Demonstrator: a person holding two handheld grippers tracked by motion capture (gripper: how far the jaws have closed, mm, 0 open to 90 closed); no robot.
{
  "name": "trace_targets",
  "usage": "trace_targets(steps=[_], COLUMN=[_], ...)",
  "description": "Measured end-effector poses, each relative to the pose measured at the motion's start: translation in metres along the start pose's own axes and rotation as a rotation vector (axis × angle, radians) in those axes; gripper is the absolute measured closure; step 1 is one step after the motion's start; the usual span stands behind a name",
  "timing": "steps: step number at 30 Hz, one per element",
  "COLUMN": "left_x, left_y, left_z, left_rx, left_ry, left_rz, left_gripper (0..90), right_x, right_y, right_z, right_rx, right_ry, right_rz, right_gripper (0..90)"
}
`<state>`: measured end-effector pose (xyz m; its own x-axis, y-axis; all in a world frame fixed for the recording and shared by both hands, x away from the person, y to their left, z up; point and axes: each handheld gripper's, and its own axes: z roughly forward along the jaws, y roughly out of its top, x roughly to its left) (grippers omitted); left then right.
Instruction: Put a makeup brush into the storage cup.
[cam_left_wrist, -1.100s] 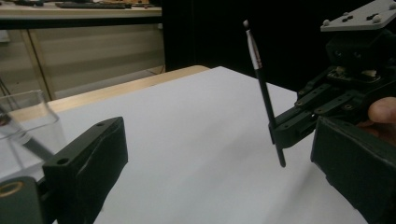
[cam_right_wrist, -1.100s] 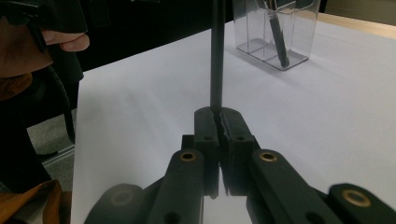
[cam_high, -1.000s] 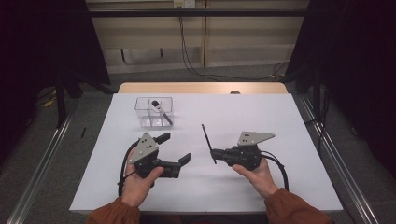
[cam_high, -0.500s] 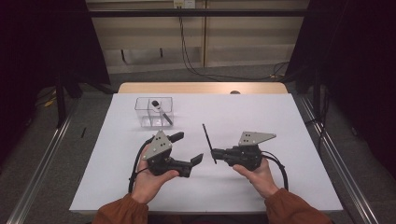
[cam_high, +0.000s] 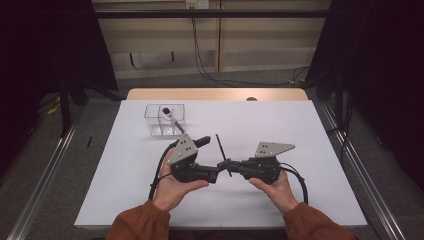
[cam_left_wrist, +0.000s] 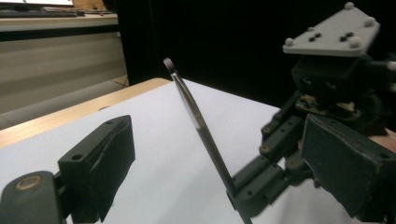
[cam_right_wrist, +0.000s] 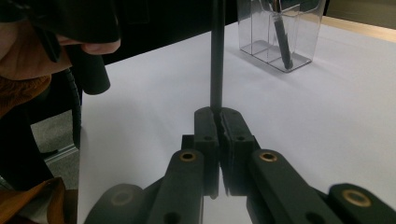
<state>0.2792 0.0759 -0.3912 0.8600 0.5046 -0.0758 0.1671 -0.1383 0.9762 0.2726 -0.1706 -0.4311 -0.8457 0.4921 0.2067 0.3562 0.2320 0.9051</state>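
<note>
I see the right gripper (cam_high: 231, 165) clamped on the lower end of a thin black stick (cam_high: 222, 150), which rises tilted out of its jaws, well short of the clear organizer (cam_high: 164, 120). My left gripper (cam_high: 212, 159) has its jaws apart and has just been closing a little; the stick (cam_left_wrist: 196, 119) stands between them, touching neither pad. Another dark pen (cam_right_wrist: 281, 37) sits inside the organizer (cam_right_wrist: 299, 28), on the white table (cam_high: 300, 130).
</note>
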Motion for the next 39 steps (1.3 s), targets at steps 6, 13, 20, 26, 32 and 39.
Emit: trace_targets(steps=[6,13,20,26,32,39], left_x=[0.001,0.003,0.01,0.009,0.008,0.006], left_y=[-0.003,-0.009,-0.013,-0.009,-0.01,-0.009], left_z=[0.007,0.011,0.01,0.008,0.009,0.011], left_rx=[0.002,0.0,0.027,0.026,0.028,0.034], left_ry=[-0.004,-0.017,-0.04,-0.051,-0.067,-0.098], left_rz=[0.01,-0.044,-0.092,-0.101,-0.114,-0.113], left_gripper=[18.9,47.4,69.4,80.4,82.3,84.7], right_x=[0.001,0.002,0.002,0.003,0.003,0.004], right_y=[0.0,-0.002,-0.004,-0.004,-0.005,-0.005], right_z=[0.002,0.004,0.005,0.004,0.005,0.007], right_rx=[0.0,0.004,0.009,0.011,0.012,0.02], right_ry=[0.004,0.004,0.003,0.002,0.003,0.005], right_rz=[0.002,-0.002,0.003,-0.003,-0.001,-0.01], right_gripper=[86.4,86.3,86.3,86.3,86.3,86.0])
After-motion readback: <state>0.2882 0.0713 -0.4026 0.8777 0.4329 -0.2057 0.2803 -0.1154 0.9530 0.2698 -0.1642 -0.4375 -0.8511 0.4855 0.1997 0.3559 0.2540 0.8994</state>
